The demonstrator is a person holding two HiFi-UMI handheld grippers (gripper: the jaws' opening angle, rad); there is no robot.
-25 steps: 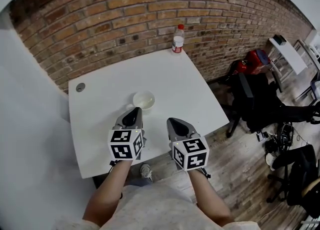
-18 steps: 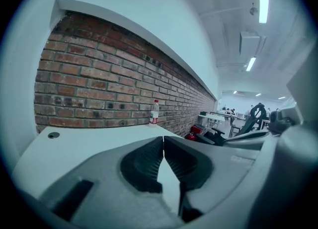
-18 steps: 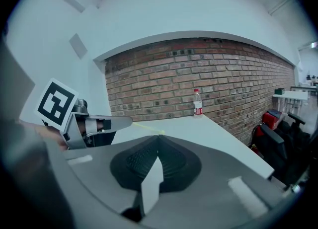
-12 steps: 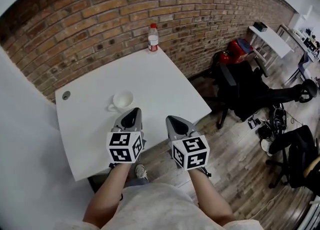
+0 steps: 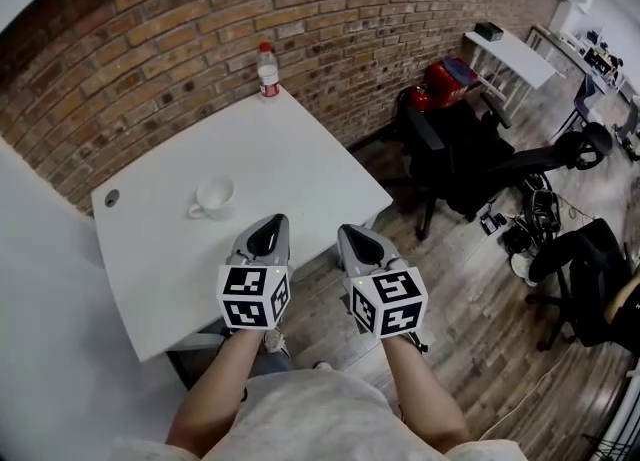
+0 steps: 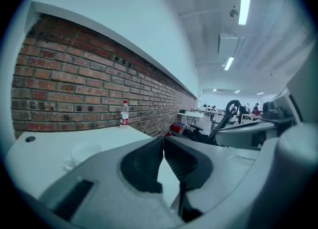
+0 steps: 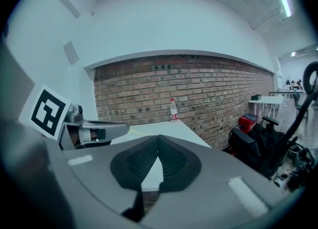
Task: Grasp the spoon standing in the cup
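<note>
One cup (image 5: 213, 195): a white cup is being carried upright by the white table (image 5: 300, 164), on the table's left half, with its handle turned to the left. It is standing ahead of the left gripper and well apart from it.
Spoon: it is too small to be made out in the head view, and the cup is being shown only as a pale blur in the left gripper view.
Left gripper (image 5: 271, 224): the jaws are being pressed together tip to tip and nothing is being gripped between them. The gripper is being held above the table's near edge, its tips pointing roughly toward the cup and its marker cube turned back toward the person.
Right gripper (image 5: 352, 236): the jaws are likewise being pressed together, with nothing between them. It is being held at the table's near edge, just beside the left gripper and not touching it.
Forearms: two bare forearms are being stretched forward from the body, side by side and roughly parallel.
Bottle (image 5: 267, 69): a clear bottle with a red cap and red label is being shown upright at the table's far corner, near the brick wall (image 5: 180, 39).
Surroundings: black office chairs (image 5: 470, 154) and a red bag (image 5: 440, 79) are being shown on the wooden floor (image 5: 470, 299) to the right of the table.
</note>
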